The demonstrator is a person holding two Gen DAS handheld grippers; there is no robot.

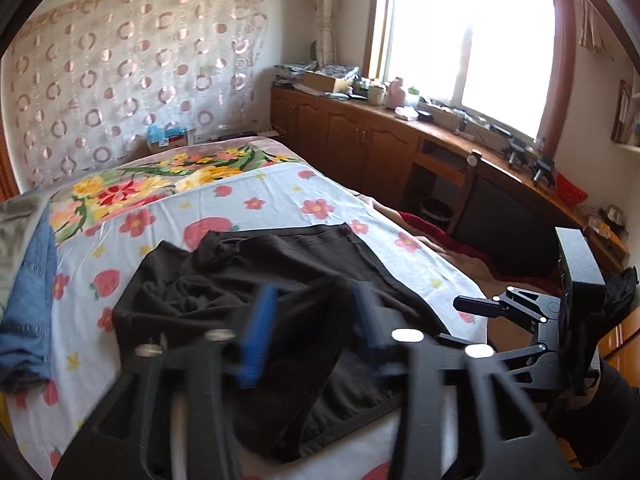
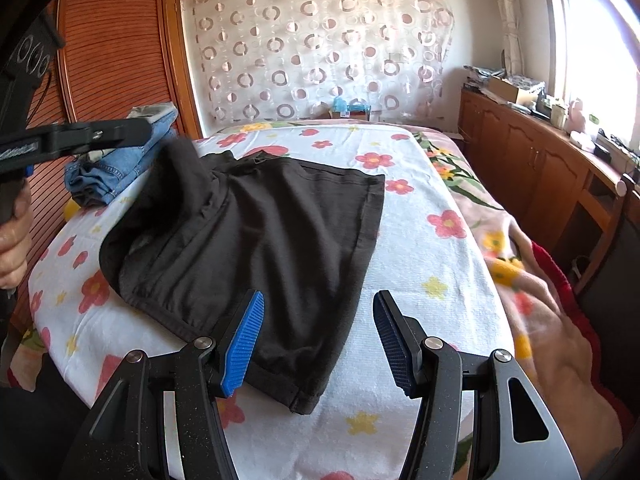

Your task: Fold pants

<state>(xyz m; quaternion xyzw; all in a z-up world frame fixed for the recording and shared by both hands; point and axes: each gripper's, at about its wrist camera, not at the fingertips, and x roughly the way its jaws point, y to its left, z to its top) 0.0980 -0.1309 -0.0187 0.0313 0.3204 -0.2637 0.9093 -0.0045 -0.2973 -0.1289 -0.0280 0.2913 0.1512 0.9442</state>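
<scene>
The black pants (image 2: pixel 256 236) lie on the flowered white sheet (image 2: pixel 420 300) of the bed, partly folded, with a raised bunch at the far left. They also show in the left wrist view (image 1: pixel 256 300). My right gripper (image 2: pixel 318 320) is open and empty, hovering just above the pants' near corner. My left gripper (image 1: pixel 316 312) is open, blurred, low over the pants' near part; it appears from the side in the right wrist view (image 2: pixel 100 136). The right gripper shows at the right in the left wrist view (image 1: pixel 476 308).
Folded blue jeans (image 2: pixel 116 160) sit at the bed's far left corner. A flowered blanket (image 2: pixel 480 208) lies along the bed's right side. Wooden cabinets (image 2: pixel 532 160) with clutter run under the window. A wooden wardrobe (image 2: pixel 100 60) stands left.
</scene>
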